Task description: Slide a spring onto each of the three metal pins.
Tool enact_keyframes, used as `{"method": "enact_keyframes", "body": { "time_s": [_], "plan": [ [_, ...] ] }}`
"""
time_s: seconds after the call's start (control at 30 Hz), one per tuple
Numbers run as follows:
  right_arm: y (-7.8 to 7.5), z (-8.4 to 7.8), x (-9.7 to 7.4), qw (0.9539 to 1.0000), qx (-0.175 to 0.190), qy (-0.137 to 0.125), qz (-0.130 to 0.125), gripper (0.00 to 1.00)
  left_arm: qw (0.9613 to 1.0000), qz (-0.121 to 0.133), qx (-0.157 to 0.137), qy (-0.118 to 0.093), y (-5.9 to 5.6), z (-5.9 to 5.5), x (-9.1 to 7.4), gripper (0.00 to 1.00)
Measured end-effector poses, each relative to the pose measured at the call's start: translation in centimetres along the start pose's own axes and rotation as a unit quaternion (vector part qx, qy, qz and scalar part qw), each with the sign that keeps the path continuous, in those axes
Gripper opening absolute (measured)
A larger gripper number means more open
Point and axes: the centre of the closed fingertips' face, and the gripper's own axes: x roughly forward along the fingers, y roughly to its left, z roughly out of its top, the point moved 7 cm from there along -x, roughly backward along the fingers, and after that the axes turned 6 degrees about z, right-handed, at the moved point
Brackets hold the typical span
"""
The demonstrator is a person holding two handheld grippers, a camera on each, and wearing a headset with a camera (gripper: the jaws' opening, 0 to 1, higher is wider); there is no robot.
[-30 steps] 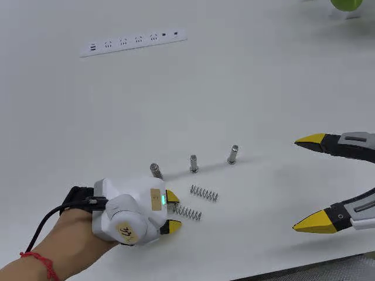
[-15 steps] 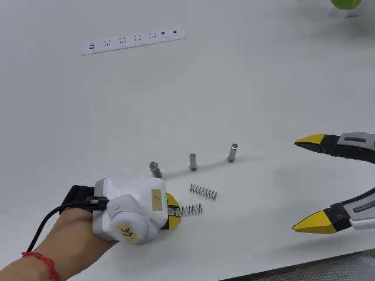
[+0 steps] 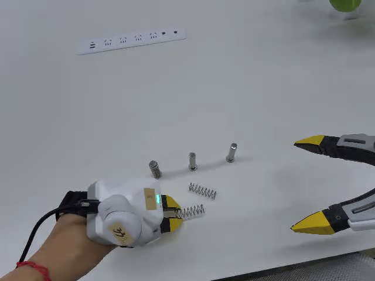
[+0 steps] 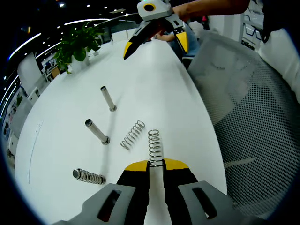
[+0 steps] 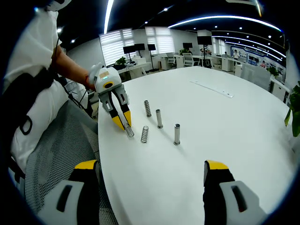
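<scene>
Left gripper (image 3: 173,215) has clamped onto one spring (image 3: 192,211)

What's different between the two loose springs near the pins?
The held spring is pinched at one end by the left gripper; the free spring lies untouched on the table. The held spring points straight out from the jaws; the free spring lies slanted, nearer the pins. Both are bare metal coils of similar length, neither on a pin.
</scene>
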Motion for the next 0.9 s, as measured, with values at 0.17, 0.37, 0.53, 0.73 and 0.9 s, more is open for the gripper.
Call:
{"method": "enact_keyframes", "body": {
  "time_s": [0.17, 0.37, 0.53, 0.73, 0.9],
  "plan": [
    [0.3, 0.5, 0.1, 1.0000, -0.003, -0.003, -0.001, 0.92, 0.9994, 0.008, -0.026, -0.022, -0.1, 0.7, -1.1, 0.11],
    [0.7, 1.7, 0.1, 0.9998, -0.003, -0.020, -0.001, 0.91, 0.9968, 0.026, -0.049, -0.056, 0.3, 1.9, -3.0, 0.11],
    [1.3, 4.0, 0.3, 0.9983, 0.002, -0.057, -0.001, 0.87, 0.9901, 0.049, -0.078, -0.106, 1.0, 3.7, -4.4, 0.10],
    [1.9, 7.3, 1.1, 0.9929, 0.022, -0.117, -0.006, 0.80, 0.9799, 0.073, -0.103, -0.155, 1.7, 5.9, -6.0, 0.10],
    [2.5, 10.1, 1.8, 0.9836, 0.052, -0.173, 0.005, 0.71, 0.9694, 0.089, -0.125, -0.192, 2.2, 7.4, -7.2, 0.10]
  ]
}}
